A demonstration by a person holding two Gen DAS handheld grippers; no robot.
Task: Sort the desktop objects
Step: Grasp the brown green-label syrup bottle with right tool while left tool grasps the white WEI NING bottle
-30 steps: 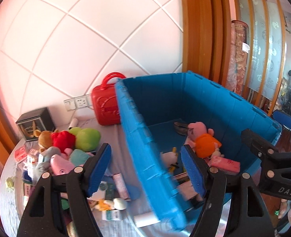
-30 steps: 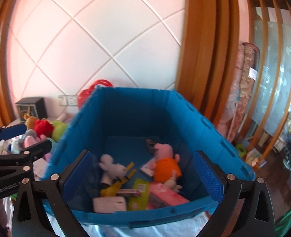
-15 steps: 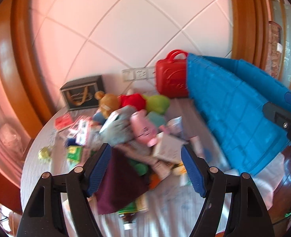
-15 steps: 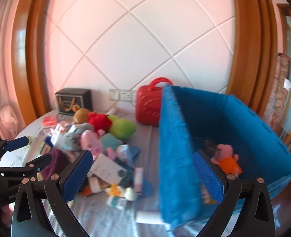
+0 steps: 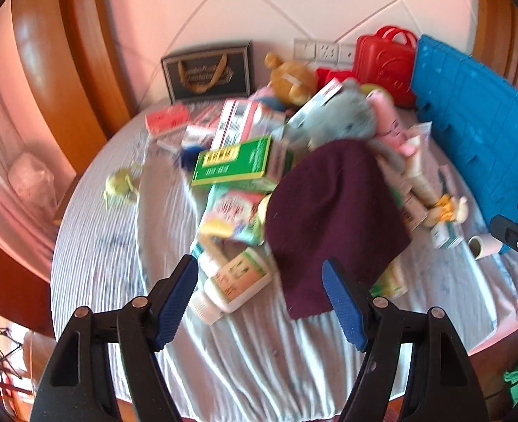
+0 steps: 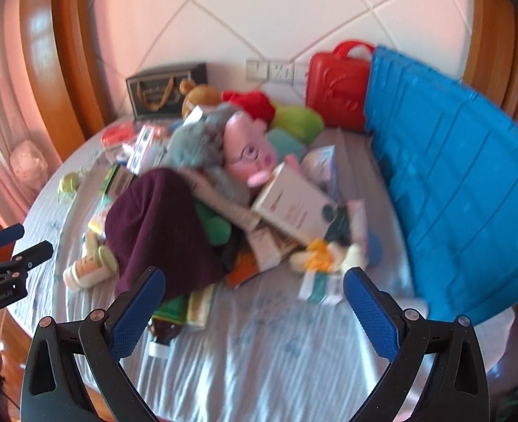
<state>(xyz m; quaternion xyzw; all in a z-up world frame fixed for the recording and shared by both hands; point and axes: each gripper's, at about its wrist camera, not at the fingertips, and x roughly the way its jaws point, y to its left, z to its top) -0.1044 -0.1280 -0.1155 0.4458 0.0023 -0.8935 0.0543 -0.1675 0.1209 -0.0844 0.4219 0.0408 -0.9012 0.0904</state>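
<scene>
1. The left gripper is hanging over the near edge of the tabletop with its fingers standing wide and nothing between them; a white bottle is lying just beyond its tips.
2. The right gripper is likewise standing wide and empty, over bare striped cloth at the near edge.
3. Both seem to be reaching for a next pick. The following move calls for choosing one piece at the near fringe of the heap, lowering over it and closing.
4. A maroon cloth is draping over the middle of the pile, touching boxes beneath it, so anything under it is partly hidden.
5. Past it, a green box, a grey plush and a pink plush are lying jumbled together.
6. The blue bin is standing along the right edge, probably the place for sorted things; its inside is not showing.
7. At the far edge a red case and a dark box are standing against the tiled wall, with wooden framing on both sides.
</scene>
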